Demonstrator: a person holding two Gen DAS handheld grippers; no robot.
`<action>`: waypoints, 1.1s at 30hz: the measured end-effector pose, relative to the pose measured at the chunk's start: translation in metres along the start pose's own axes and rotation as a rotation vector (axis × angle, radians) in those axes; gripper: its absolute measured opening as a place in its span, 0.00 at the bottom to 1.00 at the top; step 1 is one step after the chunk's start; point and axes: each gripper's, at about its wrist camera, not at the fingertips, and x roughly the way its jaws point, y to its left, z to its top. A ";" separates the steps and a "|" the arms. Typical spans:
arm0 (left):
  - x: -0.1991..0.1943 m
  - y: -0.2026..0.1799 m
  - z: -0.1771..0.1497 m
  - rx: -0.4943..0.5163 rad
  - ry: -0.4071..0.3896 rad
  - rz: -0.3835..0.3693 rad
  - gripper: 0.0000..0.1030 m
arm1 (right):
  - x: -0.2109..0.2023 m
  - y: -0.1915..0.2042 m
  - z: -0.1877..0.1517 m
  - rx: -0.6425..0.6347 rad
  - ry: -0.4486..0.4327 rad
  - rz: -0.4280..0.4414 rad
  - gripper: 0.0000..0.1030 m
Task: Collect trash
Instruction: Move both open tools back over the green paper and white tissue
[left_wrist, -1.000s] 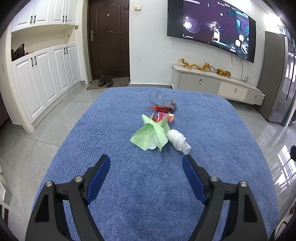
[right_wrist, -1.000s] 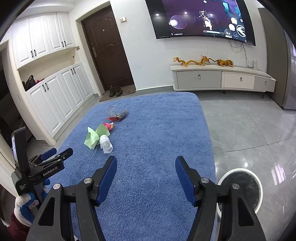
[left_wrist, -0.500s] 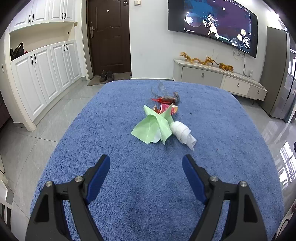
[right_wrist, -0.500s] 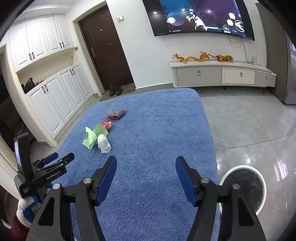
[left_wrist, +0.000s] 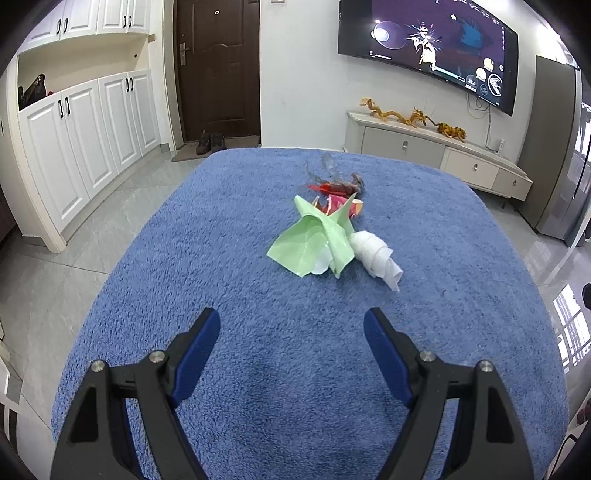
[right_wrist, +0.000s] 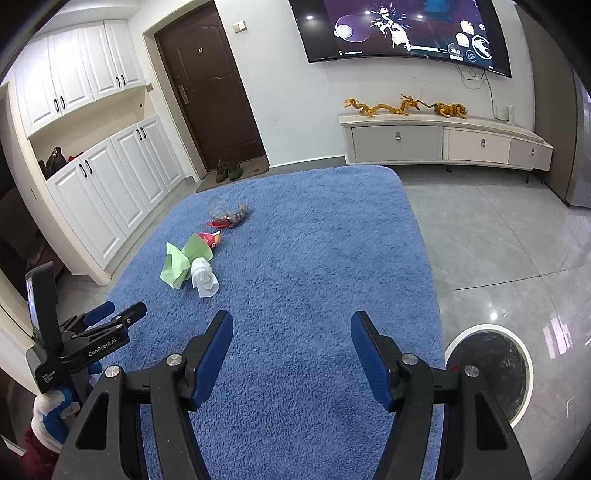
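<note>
A heap of trash lies on the blue rug (left_wrist: 229, 229): a green paper sheet (left_wrist: 310, 240), a rolled white tissue (left_wrist: 375, 254) touching its right edge, a pink-and-red wrapper (left_wrist: 341, 205) just behind the green sheet, and a clear plastic bag with red scraps (left_wrist: 334, 182) farther back toward the dark door (left_wrist: 218, 70). My left claw (left_wrist: 291, 332) hangs over bare rug short of the green sheet, spread wide and holding nothing. My right claw (right_wrist: 291, 336) is well apart from the heap, also spread and empty, with a round black bin (right_wrist: 491, 369) on the tiles beside the rug.

As I judge it, the pieces overlap, so a pinch on the green sheet may drag the tissue along or drop it; the light bag could slip from the pads, and deep pile may snag a fingertip.

The left claw's side, seen from the right wrist view, reads "GenRobot.AI". Writing on the television (left_wrist: 428, 48) is too small to read.
</note>
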 end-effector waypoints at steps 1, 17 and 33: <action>0.001 0.002 0.000 -0.003 0.002 -0.002 0.77 | 0.001 0.002 0.000 -0.003 0.002 -0.001 0.62; 0.010 0.068 0.027 -0.012 -0.048 -0.058 0.77 | 0.045 0.048 0.037 -0.150 0.030 0.072 0.62; 0.054 0.054 0.063 -0.009 0.031 -0.321 0.76 | 0.132 0.078 0.042 -0.229 0.143 0.179 0.59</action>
